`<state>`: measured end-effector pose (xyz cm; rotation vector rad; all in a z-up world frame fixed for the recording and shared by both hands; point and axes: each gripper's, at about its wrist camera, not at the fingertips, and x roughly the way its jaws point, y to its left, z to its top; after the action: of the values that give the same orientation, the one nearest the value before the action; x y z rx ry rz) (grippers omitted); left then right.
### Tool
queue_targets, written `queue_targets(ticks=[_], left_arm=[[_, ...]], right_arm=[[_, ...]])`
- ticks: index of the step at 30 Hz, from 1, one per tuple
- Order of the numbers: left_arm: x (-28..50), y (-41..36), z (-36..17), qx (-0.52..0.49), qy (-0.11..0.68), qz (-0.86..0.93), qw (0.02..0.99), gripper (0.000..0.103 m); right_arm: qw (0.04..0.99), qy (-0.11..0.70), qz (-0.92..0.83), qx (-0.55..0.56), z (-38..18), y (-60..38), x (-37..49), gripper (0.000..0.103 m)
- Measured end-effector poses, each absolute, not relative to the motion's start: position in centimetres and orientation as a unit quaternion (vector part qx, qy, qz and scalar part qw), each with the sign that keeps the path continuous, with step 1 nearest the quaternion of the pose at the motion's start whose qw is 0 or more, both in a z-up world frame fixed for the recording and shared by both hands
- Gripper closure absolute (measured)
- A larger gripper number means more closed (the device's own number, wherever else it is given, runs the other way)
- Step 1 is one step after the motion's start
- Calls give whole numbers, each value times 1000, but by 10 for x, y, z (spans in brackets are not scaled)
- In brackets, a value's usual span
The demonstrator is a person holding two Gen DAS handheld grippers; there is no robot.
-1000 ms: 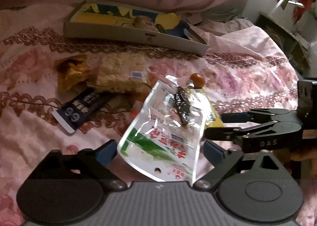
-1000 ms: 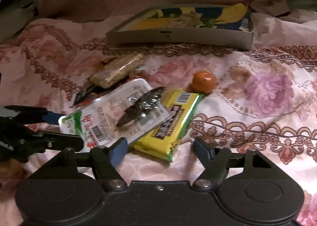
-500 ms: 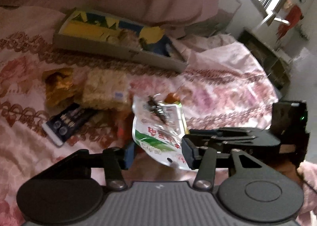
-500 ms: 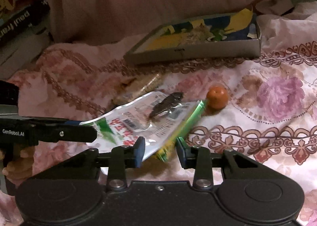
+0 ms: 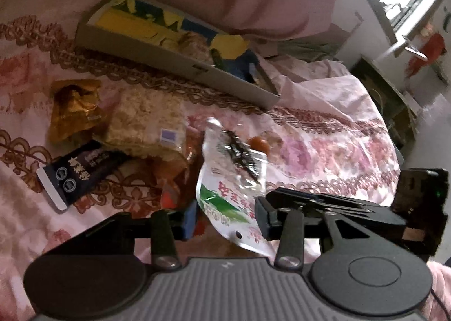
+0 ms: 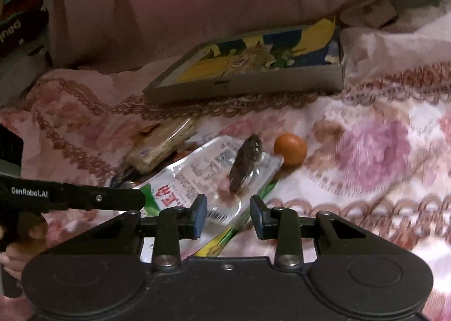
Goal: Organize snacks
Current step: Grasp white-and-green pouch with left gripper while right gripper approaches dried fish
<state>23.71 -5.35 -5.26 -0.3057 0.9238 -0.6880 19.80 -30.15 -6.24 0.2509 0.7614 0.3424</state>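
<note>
Bed [image 5: 324,152]: box [image 5: 174,64] at back, snacks strewn in front. Left tool [image 5: 225,216] closing on pouch [image 5: 225,180], raised off bed. Right tool [image 6: 227,208] straddles pouch corner, not pinching. Squeeze gently; pouch slippery. Clear orange [image 6: 290,149] en route to box.

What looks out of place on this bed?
The clear pouch is tipped up off the bedspread, overlapping a yellow packet. The crispy rice pack, gold wrapper and small orange lie scattered outside the cardboard box.
</note>
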Motion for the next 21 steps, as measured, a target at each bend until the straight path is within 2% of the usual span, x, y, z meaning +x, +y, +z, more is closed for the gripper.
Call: queue_targets(ticks=[6,16,18,21], left_arm=[[253,-64,-61,-140,439,-313,830,54],[262,-75,-66,-125,445,-326,825,53],[264,-77,-66,-130,446,-325,824,53],[265,-82,-65,-139,448,-321,823,53]], right_arm=[[926,341,152,58,-68,-293,220,64],[924,346,157,29,-80,-286,257,56],[923,351,158,29,-83,-286,261,57],[920,358,156,40,-83,-290,265,66]])
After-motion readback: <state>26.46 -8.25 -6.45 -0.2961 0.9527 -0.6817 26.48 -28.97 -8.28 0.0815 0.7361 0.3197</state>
